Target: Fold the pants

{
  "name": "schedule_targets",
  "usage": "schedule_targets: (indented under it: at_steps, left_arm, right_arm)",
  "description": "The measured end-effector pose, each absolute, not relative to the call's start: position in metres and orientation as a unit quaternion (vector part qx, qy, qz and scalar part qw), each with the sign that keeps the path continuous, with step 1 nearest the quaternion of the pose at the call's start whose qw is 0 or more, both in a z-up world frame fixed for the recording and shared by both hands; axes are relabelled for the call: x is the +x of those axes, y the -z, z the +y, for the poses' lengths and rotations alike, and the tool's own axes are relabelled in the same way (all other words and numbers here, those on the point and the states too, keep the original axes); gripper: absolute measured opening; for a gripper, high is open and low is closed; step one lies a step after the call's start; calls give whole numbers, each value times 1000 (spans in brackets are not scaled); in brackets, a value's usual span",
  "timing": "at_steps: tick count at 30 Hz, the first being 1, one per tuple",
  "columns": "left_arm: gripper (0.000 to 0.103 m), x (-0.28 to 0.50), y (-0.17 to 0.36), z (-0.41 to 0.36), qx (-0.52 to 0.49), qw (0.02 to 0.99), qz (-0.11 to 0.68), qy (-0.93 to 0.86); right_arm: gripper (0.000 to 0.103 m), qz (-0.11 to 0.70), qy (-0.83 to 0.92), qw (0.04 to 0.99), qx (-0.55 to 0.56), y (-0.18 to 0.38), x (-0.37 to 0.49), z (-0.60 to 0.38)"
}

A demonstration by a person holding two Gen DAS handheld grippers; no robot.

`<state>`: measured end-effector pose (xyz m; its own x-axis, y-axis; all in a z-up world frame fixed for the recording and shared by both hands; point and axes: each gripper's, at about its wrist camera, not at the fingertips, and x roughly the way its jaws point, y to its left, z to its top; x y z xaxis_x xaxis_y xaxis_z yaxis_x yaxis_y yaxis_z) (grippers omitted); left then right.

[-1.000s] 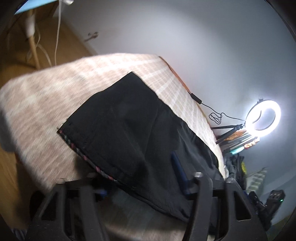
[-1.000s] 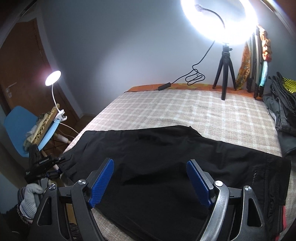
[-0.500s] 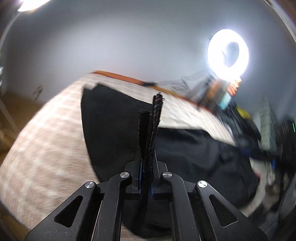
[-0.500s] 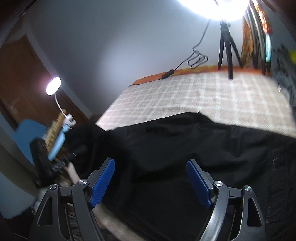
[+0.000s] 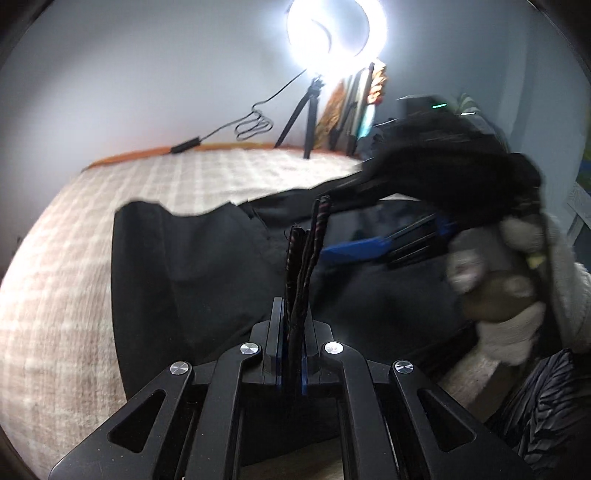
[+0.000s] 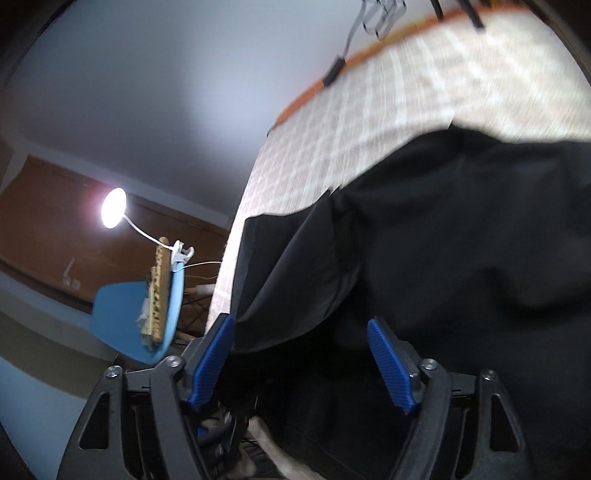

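Observation:
Black pants lie across a checked bedspread. My left gripper is shut on the pants' striped waistband edge, which stands up between its pads and is carried over the rest of the cloth. The right gripper shows in the left wrist view as blue pads in a gloved hand, close over the pants. In the right wrist view my right gripper is open, tilted, its blue pads just above the black cloth, holding nothing.
A lit ring light on a tripod stands at the bed's far edge with a cable. Clothes pile at the right. A blue chair with a clip lamp stands left of the bed.
My left gripper closed on the waistband edge and swung it over toward the other end of the pants. My right gripper stayed open, tilted and dropped close to the cloth.

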<state>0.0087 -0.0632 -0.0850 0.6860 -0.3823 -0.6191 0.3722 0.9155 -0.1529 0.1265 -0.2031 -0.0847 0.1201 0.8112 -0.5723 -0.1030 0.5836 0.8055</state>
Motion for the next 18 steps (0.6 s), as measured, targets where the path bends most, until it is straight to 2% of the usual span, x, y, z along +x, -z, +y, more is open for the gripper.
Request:
schedule_targets:
  at_steps: [4,5,6,8,9,12,14,16,18]
  left_arm:
    - [5,3,84,-81,28,913,336,230]
    - [5,1,86,-83,34,910,340,234]
    - [5,2,87,-85,37,908,345,235]
    - [18,3,89,-83,34,899,365,239]
    - [19,4,89,-80,24,893,376,246]
    - [22,2,82,-64,-13,884,391,256]
    - [36,-5,73,-47,-40,884,386,260]
    - [45,-10,63,-30,-59,891,371,254]
    - [45,-6,56,-13,-66,904,357,227]
  right_arm:
    - [65,578,-340,676,305,87,126,-188]
    - [56,579,-338,681,295,87,127,-184]
    - [35,579,-337,684,288,88,126,-181]
    - [17,582,-330,690,276,91,125,-181]
    - [8,582,-326,696,267,92,125,-181]
    - [2,574,-316,718,235,88,121,-183]
    - [2,560,-314,734,219,79,120,-184]
    - [1,544,-308,754,200,67,119,-188]
    - [1,527,-302,773,185,54,116,-194]
